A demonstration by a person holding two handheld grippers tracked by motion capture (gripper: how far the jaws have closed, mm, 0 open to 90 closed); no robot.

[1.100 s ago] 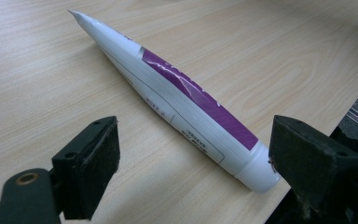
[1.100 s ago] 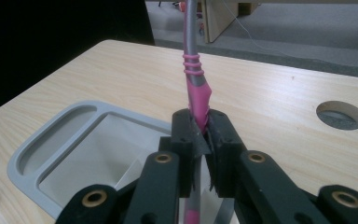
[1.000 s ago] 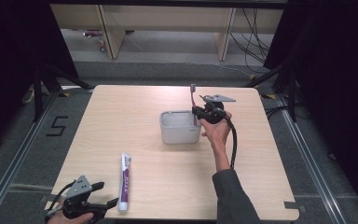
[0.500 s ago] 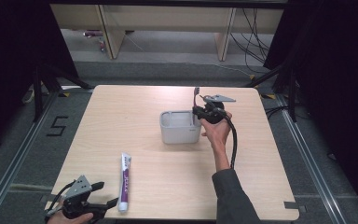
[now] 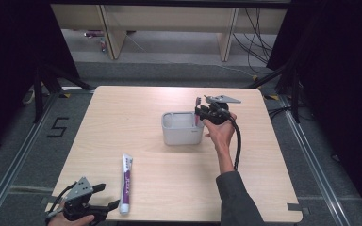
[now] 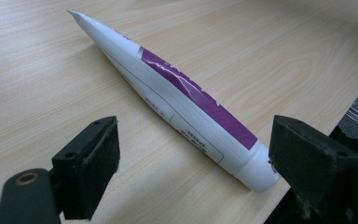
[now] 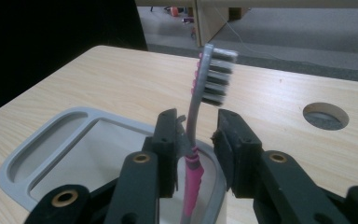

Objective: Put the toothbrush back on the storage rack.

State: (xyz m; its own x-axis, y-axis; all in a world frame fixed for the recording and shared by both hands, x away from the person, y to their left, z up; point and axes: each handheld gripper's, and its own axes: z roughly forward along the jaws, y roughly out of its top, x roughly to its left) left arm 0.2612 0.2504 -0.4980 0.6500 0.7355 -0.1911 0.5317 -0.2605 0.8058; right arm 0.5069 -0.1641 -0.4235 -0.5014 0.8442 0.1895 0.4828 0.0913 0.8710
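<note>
Right gripper view: my right gripper [image 7: 193, 140] has just been opening, toothbrush [image 7: 200, 107] upright between parted pads, foot in the holder [image 7: 42, 154], head at 12 o'clock

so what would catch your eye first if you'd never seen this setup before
A pink and grey toothbrush stands upright in the grey holder mid-table, between the jaws of the right gripper, which have just been opening. Near the front edge, a white and purple toothpaste tube lies flat by the open left gripper.
</note>
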